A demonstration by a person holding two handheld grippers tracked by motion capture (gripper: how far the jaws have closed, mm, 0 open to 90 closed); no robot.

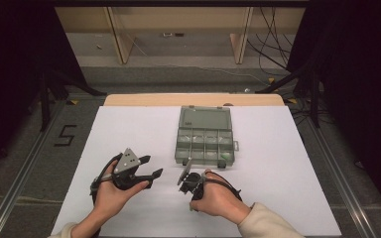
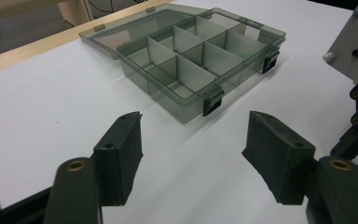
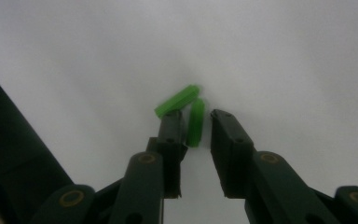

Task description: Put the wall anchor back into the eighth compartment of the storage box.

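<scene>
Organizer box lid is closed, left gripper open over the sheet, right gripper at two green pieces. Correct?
Not quite: the organizer box is open, its lid laid flat behind the compartments, as the left gripper view shows. The left gripper is open, and the right gripper is at the green pieces.

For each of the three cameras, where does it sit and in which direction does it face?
High view: above the person's side, facing forward and down on the white table; both hands show, holding left gripper and right gripper.
Left gripper view: on the left gripper, facing the open compartment box.
Right gripper view: on the right gripper, facing two green pieces.
Shared: the box, in the high and left gripper views.
</scene>
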